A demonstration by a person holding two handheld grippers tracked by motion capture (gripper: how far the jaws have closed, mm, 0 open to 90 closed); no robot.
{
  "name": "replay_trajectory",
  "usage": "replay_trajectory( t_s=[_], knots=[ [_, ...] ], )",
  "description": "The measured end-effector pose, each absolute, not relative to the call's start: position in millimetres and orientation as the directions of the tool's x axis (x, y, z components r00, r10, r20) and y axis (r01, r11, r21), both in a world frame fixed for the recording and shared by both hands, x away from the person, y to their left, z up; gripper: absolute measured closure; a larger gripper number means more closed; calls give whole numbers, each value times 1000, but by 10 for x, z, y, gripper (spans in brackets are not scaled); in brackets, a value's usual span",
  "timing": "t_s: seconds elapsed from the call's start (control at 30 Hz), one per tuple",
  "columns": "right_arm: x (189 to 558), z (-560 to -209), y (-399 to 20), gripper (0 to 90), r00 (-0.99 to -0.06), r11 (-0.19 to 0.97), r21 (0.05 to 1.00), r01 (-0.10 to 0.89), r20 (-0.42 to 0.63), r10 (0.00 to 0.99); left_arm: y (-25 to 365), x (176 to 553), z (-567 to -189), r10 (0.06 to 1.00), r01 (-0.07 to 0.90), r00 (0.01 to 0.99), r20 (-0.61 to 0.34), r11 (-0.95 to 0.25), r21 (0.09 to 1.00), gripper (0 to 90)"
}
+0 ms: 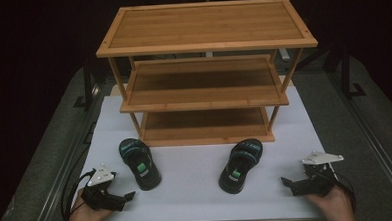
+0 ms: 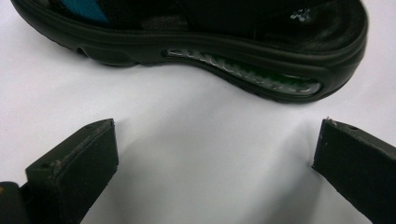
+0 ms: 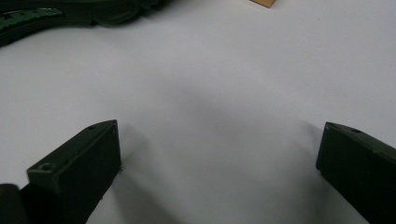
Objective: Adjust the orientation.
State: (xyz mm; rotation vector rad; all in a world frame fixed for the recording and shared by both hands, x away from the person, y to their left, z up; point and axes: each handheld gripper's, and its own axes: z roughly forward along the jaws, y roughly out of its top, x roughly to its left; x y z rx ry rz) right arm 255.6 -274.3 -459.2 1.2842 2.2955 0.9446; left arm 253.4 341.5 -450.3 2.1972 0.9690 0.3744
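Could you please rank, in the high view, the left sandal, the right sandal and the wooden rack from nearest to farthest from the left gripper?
From the left gripper:
1. Left sandal, just beside it, toward the table's middle.
2. Right sandal, across the white mat on the right.
3. Wooden rack, standing behind both sandals at the back.

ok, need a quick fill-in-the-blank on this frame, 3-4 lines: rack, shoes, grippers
1. The wooden rack has ____ shelves, none holding anything.
2. The left sandal and the right sandal lie on the white mat, in ____ of the rack.
3. The left gripper and the right gripper both have their jaws ____, with nothing between them.
4. The sandal nearer the left gripper is the ____ one.

Missing words: three; front; open; left
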Motion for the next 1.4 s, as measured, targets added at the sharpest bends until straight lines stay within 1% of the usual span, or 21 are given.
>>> replay_trajectory(
  t_s=[0.07, 0.13, 0.2, 0.27, 0.63, 0.77, 0.87, 1.4],
  knots=[
    [2556, -4592, -2744, 0, -530, 368, 695, 618, 23, 848, 3420, 2526, -4480, 733, 540, 680, -29, -473, 696, 4],
    [2556, -4592, -2743, 0, -530, 368, 695, 617, 22, 847, 3406, 2508, -4440, 730, 535, 683, -26, -475, 699, 36],
    [2556, -4592, -2743, 0, -531, 369, 695, 617, 22, 847, 3399, 2500, -4414, 728, 532, 685, -25, -476, 700, 37],
    [2556, -4592, -2743, 0, -530, 368, 695, 618, 22, 848, 3377, 2477, -4347, 726, 532, 686, -42, -462, 709, 52],
    [2555, -4592, -2742, 0, -530, 369, 695, 618, 21, 848, 3288, 2437, -4101, 695, 504, 717, -50, -467, 727, 60],
    [2556, -4593, -2743, 0, -531, 369, 695, 617, 22, 847, 3261, 2442, -4018, 676, 488, 734, -58, -467, 738, 111],
    [2556, -4593, -2743, 0, -530, 368, 695, 618, 22, 848, 3250, 2443, -3965, 670, 481, 740, -55, -470, 740, 125],
    [2557, -4594, -2743, 0, -531, 368, 696, 616, 21, 847, 3064, 2551, -3732, 617, 435, 785, -57, -484, 759, 132]
  ],
)
